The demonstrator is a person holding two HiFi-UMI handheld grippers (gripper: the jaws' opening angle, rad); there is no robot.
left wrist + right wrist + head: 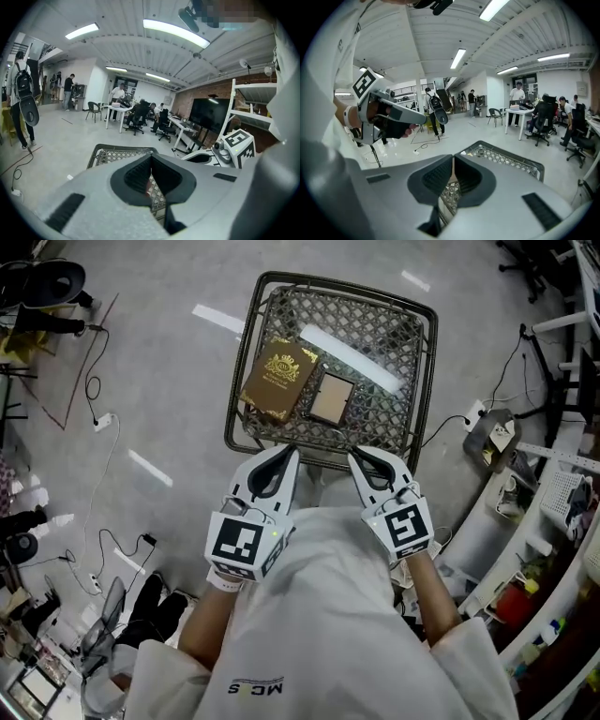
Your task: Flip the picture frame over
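A small square picture frame, a tan panel inside a dark border, lies flat near the middle of the dark wire-mesh metal table. Its left edge lies just beside, perhaps touching, a flat brown box with a gold emblem, which takes up the table's left half.

Both tools hover at the table's near edge, well short of the frame. The left gripper has its jaws closed tip to tip with nothing between them, and the right gripper is the same, pressed together and empty. Through each one's own view only mesh shows beyond the tips.

The frame looks light and rigid, and it likely carries a glass or plastic pane on one face, so it may be fragile and slick there. Whether the face now up is the front or the back cannot be told. Because it lies flat on open mesh, a jaw could probably slip under its free right or near edge. That is the sounder hold, since the box crowds the left edge. A pinch across the border, not the panel, would spare the pane during the turn.
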